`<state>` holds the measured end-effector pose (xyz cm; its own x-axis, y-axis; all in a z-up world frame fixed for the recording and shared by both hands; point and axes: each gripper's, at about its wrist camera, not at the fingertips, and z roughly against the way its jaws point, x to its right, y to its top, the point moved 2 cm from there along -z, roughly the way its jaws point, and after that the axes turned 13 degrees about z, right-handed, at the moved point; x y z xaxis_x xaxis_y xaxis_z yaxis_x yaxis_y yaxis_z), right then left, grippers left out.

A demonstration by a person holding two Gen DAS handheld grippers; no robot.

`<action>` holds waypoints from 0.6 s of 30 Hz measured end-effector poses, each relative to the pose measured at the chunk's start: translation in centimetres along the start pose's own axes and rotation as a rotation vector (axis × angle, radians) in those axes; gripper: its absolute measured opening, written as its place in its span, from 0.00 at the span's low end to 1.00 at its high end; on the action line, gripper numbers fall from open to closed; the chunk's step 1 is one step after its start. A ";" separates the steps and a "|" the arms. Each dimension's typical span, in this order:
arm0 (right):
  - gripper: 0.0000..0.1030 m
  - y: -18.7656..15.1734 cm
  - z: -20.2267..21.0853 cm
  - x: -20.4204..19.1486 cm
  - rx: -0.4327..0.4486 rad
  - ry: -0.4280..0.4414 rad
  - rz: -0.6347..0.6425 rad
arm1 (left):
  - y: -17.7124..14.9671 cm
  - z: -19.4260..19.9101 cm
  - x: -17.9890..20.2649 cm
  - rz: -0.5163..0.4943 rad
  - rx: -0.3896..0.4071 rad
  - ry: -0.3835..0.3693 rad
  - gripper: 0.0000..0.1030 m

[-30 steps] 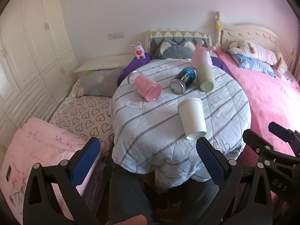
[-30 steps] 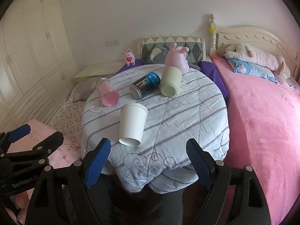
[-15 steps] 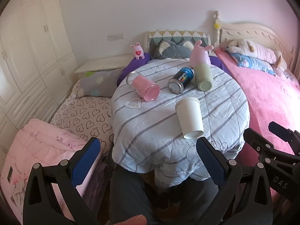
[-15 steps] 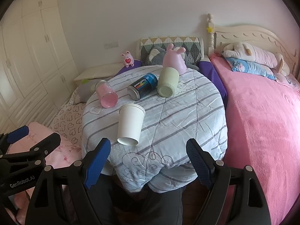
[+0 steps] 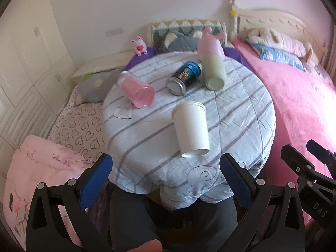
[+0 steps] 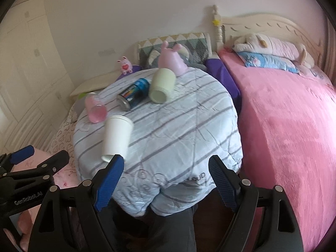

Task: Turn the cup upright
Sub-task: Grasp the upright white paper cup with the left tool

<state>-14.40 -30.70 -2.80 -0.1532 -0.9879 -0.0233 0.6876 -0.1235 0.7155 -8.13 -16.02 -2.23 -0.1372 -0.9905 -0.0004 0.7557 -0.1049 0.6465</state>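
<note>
White paper cup (image 5: 192, 131) lies on its side on the striped tabletop (image 5: 241, 113), its base toward the fingers and its open mouth away. It rests just ahead of the left gripper (image 5: 166, 180), between and beyond its wide-open blue-padded fingers (image 5: 95, 181). The right gripper (image 6: 166, 180) is also spread open and empty, with the cup's base just beyond its left finger. A pink cup (image 5: 137, 91), dark can (image 5: 184, 77) and green cup (image 5: 213, 74) lie farther ahead.
</note>
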 end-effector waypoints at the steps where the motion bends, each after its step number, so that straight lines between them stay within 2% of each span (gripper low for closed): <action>1: 0.82 0.0 -0.4 0.4 -0.006 0.001 -0.007 | 0.2 -0.6 0.5 -0.006 -0.010 0.002 1.00; 7: 0.82 0.6 -3.3 2.1 -0.042 0.020 -0.028 | 1.5 -4.3 2.1 -0.012 -0.070 0.010 1.00; 14: 0.81 1.4 -7.5 4.2 -0.103 0.029 -0.056 | 3.3 -9.8 2.9 0.070 -0.210 -0.023 1.00; 18: 0.81 1.6 -9.6 5.1 -0.139 0.035 -0.070 | 3.7 -13.3 2.9 0.121 -0.292 -0.011 1.00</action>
<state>-7.26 -36.87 -8.54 -0.1807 -0.9789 -0.0957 0.7681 -0.2012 0.6079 2.78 -20.50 -10.05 -0.0412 -0.9965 0.0722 0.9189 -0.0094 0.3945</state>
